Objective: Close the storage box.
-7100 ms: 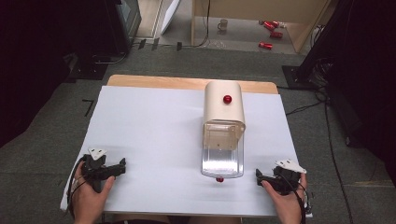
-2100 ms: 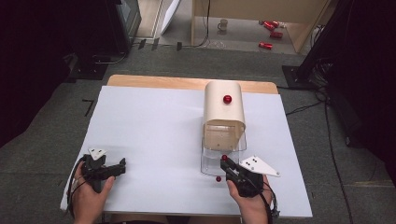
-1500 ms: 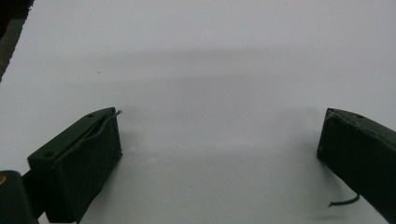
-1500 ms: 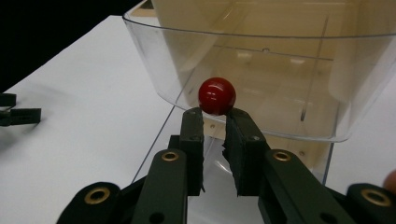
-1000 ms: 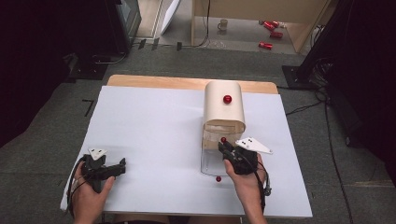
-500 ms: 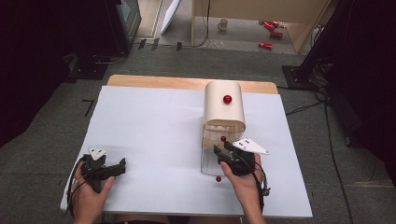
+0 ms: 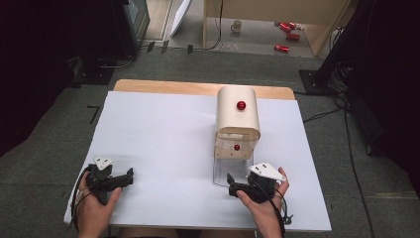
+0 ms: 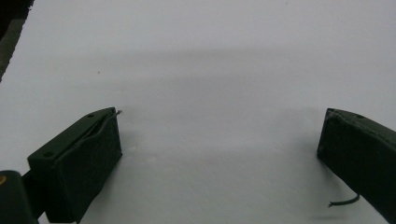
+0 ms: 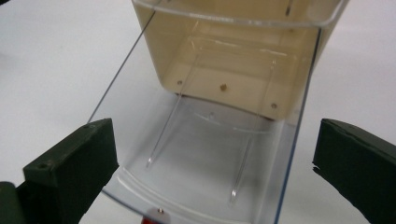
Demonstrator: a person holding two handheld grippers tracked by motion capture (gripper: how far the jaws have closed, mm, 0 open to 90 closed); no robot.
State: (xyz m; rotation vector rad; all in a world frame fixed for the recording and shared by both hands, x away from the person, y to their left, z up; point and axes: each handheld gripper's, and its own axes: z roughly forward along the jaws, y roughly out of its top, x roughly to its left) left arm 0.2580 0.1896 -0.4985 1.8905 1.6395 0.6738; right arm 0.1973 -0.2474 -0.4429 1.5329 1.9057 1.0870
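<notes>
Pulled back toward the near edge since half a second ago, the right gripper (image 7: 232, 186) sits just off the near end of the clear door (image 9: 201, 154), jaws spread wide, holding nothing. One cream bread box (image 7: 237, 121) stands right of centre on the white table (image 7: 163, 144), its transparent door lying open flat toward the person. Three red knobs are counted: one on top (image 7: 241, 105), one inside the opening (image 7: 236, 147), one at the door's near edge (image 9: 150, 218). At near left, the left gripper (image 7: 130, 176) rests wide and empty on the table, unmoved.
</notes>
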